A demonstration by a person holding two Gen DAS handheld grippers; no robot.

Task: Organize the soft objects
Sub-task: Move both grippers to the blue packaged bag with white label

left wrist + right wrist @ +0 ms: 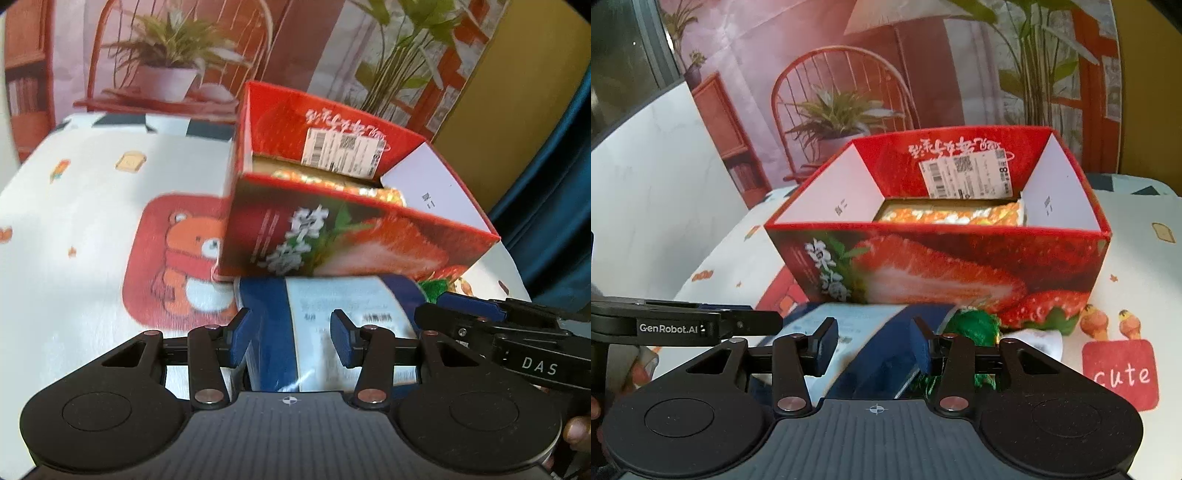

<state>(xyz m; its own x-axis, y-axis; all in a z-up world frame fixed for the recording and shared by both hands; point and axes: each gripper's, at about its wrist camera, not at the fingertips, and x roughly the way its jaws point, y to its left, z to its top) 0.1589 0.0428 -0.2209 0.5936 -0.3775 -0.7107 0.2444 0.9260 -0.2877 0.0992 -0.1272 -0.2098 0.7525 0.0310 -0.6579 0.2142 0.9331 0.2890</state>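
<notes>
Box blocks our way ahead

The strawberry box stands just past us; the tablecloth toward its left edge seems clear.
</notes>
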